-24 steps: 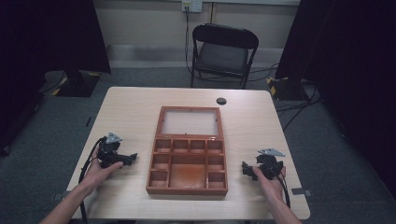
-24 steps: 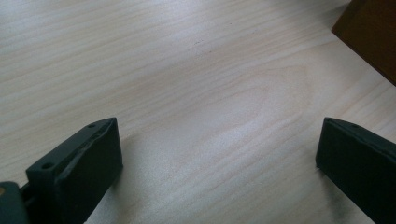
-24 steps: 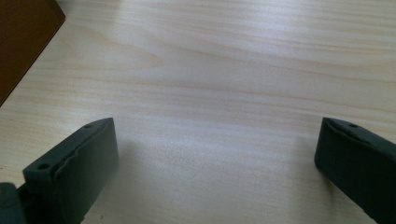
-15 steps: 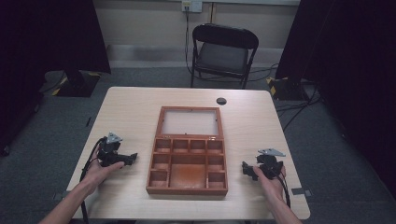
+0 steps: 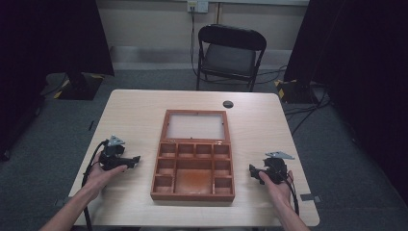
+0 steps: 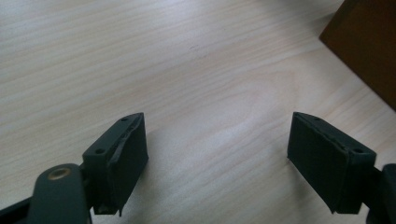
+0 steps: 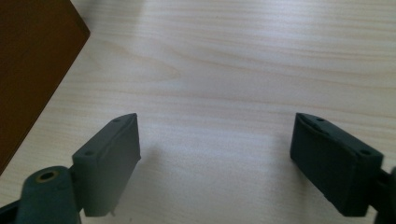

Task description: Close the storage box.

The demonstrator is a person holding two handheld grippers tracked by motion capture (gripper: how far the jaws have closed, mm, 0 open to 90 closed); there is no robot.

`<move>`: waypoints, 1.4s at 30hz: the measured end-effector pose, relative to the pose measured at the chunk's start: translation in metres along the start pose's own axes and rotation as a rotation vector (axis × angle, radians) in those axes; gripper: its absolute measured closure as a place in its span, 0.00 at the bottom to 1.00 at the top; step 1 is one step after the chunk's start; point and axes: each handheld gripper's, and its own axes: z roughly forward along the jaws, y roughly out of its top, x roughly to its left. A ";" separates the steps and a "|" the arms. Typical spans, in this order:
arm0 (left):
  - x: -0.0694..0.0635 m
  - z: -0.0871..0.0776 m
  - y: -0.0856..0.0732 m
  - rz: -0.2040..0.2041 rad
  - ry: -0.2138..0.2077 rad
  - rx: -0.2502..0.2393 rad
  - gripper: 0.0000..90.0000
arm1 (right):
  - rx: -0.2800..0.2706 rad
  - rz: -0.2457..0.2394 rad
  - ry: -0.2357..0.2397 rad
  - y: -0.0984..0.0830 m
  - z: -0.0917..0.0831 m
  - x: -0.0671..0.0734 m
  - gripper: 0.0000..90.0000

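Wooden organiser box [image 5: 193,155] at table centre, lid [image 5: 196,126] flung open and flat toward the far side, compartments bare. Left gripper [image 5: 131,160] low over the tabletop just beside the box's left wall, jaws apart, nothing between them; same in the left gripper view [image 6: 217,161], bare wood grain in the gap, box corner [image 6: 369,42] at upper right. Right gripper [image 5: 253,171] just beside the box's right wall, jaws wide and empty; right gripper view [image 7: 215,161] confirms, box side [image 7: 32,60] at upper left.

Risks, as judged:
- Box likely to slide or skew on the smooth table [image 5: 139,110] if 1 gripper pushes before the other.
- Thin wall edge, easy to slip off if pinched shallow.
- Hinged lid could drop hard if flipped too fast.
- Trailing cables near both wrists, possible snag at the table edge.

Surroundings: small dark round object [image 5: 228,104] on the table just beyond the lid, apart from it. Folding chair [image 5: 230,53] behind the table. Nothing between either gripper and the box.
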 end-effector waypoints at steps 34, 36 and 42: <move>-0.035 0.007 0.083 0.086 -0.100 -0.101 0.22 | -0.172 -0.140 0.130 0.099 0.011 0.011 0.16; -0.036 0.011 0.090 0.067 -0.100 -0.110 0.22 | -0.177 -0.124 0.160 0.105 0.015 0.013 0.17; -0.035 0.024 0.113 0.032 -0.114 -0.136 0.23 | -0.155 -0.146 0.198 0.126 0.028 0.025 0.17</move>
